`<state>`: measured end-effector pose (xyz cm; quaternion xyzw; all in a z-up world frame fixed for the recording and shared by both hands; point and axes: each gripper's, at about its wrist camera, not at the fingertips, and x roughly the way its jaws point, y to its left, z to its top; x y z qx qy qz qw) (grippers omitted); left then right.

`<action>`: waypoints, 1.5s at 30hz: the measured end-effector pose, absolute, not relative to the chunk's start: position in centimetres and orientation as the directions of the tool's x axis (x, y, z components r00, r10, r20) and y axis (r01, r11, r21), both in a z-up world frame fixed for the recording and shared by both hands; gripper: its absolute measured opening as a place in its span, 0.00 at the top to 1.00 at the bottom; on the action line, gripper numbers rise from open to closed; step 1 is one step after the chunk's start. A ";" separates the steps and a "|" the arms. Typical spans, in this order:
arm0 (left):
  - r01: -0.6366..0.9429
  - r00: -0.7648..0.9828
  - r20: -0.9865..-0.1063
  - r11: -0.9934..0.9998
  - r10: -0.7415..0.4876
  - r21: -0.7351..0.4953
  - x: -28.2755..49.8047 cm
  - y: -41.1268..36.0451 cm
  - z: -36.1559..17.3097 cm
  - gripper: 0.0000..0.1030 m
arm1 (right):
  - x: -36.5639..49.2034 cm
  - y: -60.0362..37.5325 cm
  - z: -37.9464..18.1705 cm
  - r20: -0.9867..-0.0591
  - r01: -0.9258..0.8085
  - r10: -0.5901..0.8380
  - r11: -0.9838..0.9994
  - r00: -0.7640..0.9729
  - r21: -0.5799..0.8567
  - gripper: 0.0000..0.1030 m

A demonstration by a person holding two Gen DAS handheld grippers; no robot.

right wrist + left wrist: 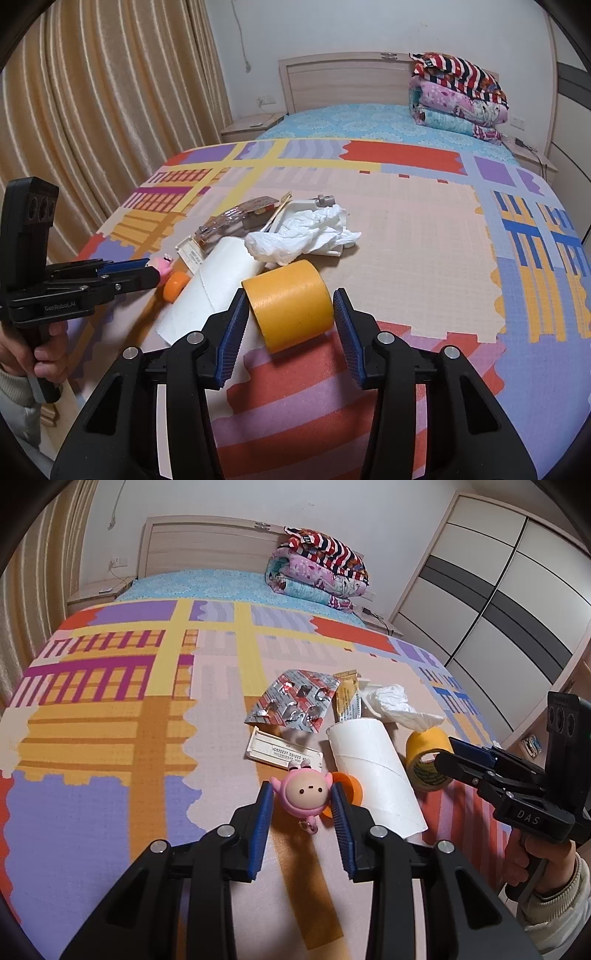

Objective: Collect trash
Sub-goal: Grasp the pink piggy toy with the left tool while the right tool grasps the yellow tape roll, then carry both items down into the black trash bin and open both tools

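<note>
tape roll (291, 304): 1 | paper tube (373, 771): 1 | blister pack (295, 701): 1 | tissue (299, 232): 1

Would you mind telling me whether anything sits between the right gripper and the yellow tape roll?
Nothing visible does. The yellow tape roll lies directly between the right gripper's fingers, with the white paper roll off to its left.
</note>
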<state>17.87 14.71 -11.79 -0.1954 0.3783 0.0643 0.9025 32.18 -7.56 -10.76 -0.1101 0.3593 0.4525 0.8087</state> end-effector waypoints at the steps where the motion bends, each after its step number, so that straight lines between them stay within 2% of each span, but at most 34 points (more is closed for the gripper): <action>1: -0.265 0.708 -0.706 0.915 -0.029 -0.303 17.7 14.7 -11.6 0.70 | 32.1 -7.6 -10.6 -0.679 -0.812 0.654 0.565 0.333 0.147 0.56; 3: -0.262 0.716 -0.698 0.917 -0.024 -0.300 17.1 14.5 -11.2 0.70 | 31.7 -7.9 -10.4 -0.676 -0.811 0.655 0.567 0.338 0.143 0.65; 17: -0.224 0.749 -0.662 0.932 -0.022 -0.284 12.4 11.0 -8.5 0.70 | 27.5 -10.7 -8.3 -0.646 -0.822 0.679 0.552 0.349 0.136 0.64; 29: -0.140 0.753 -0.654 0.952 -0.076 -0.272 6.6 5.2 -8.0 0.70 | 20.9 -14.4 -7.8 -0.643 -0.852 0.696 0.508 0.319 0.126 0.64; 38: -0.091 0.712 -0.692 0.962 -0.119 -0.258 4.2 2.4 -10.3 0.70 | 16.4 -15.7 -9.9 -0.684 -0.884 0.686 0.449 0.246 0.132 0.64; 45: -0.067 0.599 -0.786 0.969 -0.150 -0.236 4.4 0.4 -15.6 0.70 | 15.2 -16.3 -13.7 -0.747 -0.883 0.635 0.447 0.198 0.146 0.64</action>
